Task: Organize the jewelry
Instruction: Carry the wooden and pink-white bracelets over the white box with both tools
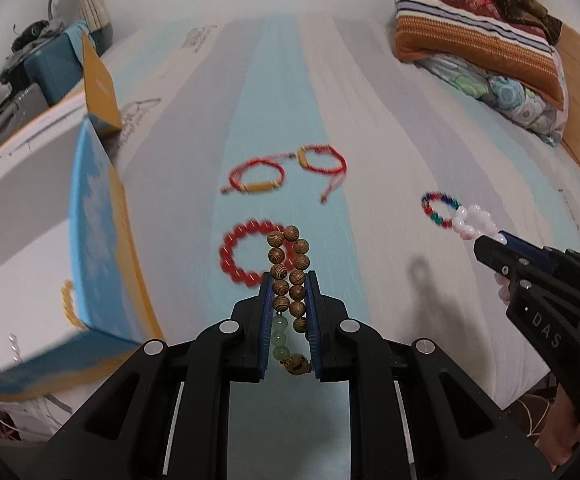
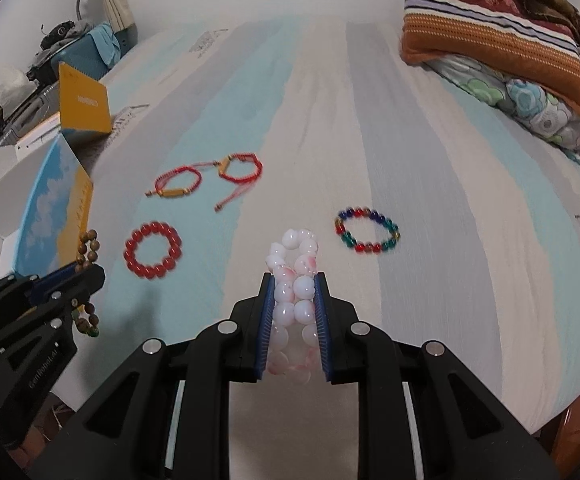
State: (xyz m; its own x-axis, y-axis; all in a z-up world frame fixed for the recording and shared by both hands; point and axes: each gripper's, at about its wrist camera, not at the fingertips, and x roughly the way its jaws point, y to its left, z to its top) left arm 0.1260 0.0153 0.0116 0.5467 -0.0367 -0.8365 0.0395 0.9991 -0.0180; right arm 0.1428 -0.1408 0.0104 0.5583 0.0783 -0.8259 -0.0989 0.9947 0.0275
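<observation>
Left gripper: the left gripper (image 1: 288,312) pinches a brown wooden-bead bracelet with pale green beads (image 1: 287,276) between its blue pads, the loop squeezed flat so it cannot slip.
Right gripper: the right gripper (image 2: 293,312) pinches a white-and-pink round-bead bracelet (image 2: 294,280) the same way, lengthwise between the pads.
Bed: the striped blue, grey and cream bed sheet (image 2: 370,120) carries the loose pieces, spread well apart, probably so each can be picked singly.
Box: an open blue-and-yellow cardboard box (image 1: 101,248) stands at the left edge, likely the place for the jewelry.
Still lying: a red glossy bead bracelet (image 2: 153,250), a multicoloured glass-bead bracelet (image 2: 367,230) and two red cord bracelets with gold bars (image 2: 209,178).
Pose: both grippers tilt steeply downward, held above the sheet, side by side, each bracelet clear of the bed.
Hand: part of a hand (image 1: 562,436) shows under the right gripper.
</observation>
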